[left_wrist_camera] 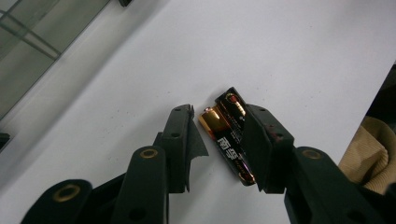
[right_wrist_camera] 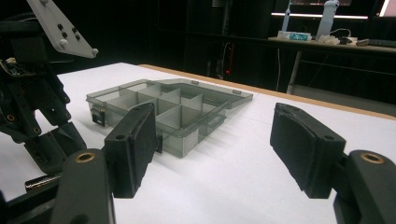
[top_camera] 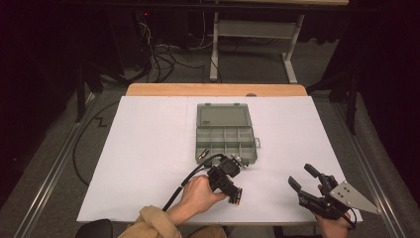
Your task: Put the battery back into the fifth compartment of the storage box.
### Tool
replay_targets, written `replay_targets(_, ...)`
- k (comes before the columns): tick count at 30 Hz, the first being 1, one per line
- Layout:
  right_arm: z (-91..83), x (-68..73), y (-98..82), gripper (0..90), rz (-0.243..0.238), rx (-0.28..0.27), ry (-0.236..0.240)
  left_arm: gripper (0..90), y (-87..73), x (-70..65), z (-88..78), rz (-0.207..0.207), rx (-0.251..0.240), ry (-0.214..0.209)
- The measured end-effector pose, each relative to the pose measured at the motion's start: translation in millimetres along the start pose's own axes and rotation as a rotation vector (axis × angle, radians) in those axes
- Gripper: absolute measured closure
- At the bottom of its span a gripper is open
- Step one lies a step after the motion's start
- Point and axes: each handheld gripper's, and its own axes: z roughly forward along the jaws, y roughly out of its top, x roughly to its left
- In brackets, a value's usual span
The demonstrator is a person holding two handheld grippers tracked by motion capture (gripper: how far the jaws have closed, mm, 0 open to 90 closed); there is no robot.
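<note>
Closing on a pair of batteries (left_wrist_camera: pixel 229 135) looks like the step in hand, and the grip is where it could go wrong. In the left gripper view the left hand-held gripper (left_wrist_camera: pixel 219 135) has its jaws part-spread with the two batteries lying between them on the white counter (left_wrist_camera: pixel 289 51). One pad (left_wrist_camera: pixel 254 144) seems to be against the black-labelled cell, while the other pad (left_wrist_camera: pixel 184 140) stands just apart from the copper-coloured one, so nothing is pinched yet. The batteries lie side by side and slanted across the line of the jaws rather than square to them. If the jaws squeeze as they stand, the round cells could roll over each other, twist, or squirt out toward the tips, and only one might come up. A shallow bite near the pad edges would make that likelier.

In the high view the left hand-held gripper (top_camera: pixel 236 194) points down at the counter just short of the open grey compartment box (top_camera: pixel 225 144), which lies beyond its tips. Some small dark things already sit in the box's nearest cells. A loosely held battery could drop on the way over, or land in the wrong cell or on a divider.

The right hand-held gripper (right_wrist_camera: pixel 215 144) waits well off to the side with its jaws spread wide and nothing between them, so it offers no support should a cell roll away.
</note>
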Motion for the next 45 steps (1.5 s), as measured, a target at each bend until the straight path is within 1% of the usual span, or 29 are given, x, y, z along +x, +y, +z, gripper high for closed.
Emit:
replay_targets(7,0.2,0.5,-0.2,33.4,-0.008,0.007,0.001,66.2,0.5,0.7,0.3,-0.004,0.003,-0.005)
replay_targets(19,0.2,0.4,-0.2,33.4,-0.009,0.008,0.001,66.3,0.8,0.1,3.1,-0.003,0.011,-0.004)
replay_targets(27,0.1,0.4,-0.2,33.4,-0.011,0.005,0.001,68.5,0.5,0.6,2.7,-0.001,0.014,0.000)
replay_targets(35,0.0,0.5,-0.1,33.4,-0.010,0.003,0.001,71.3,-0.1,0.6,3.4,0.004,0.028,0.016)
replay_targets(38,-0.2,0.6,-0.1,33.4,-0.009,0.004,0.001,73.1,-0.7,0.4,3.7,0.010,0.031,0.033)
replay_targets(41,-0.1,0.7,-0.1,33.4,-0.009,0.004,0.001,74.8,-1.3,0.6,4.3,0.027,0.047,0.053)
replay_targets(45,0.0,0.6,-0.1,33.4,-0.009,0.004,0.002,75.6,-1.8,0.6,4.8,0.033,0.053,0.059)
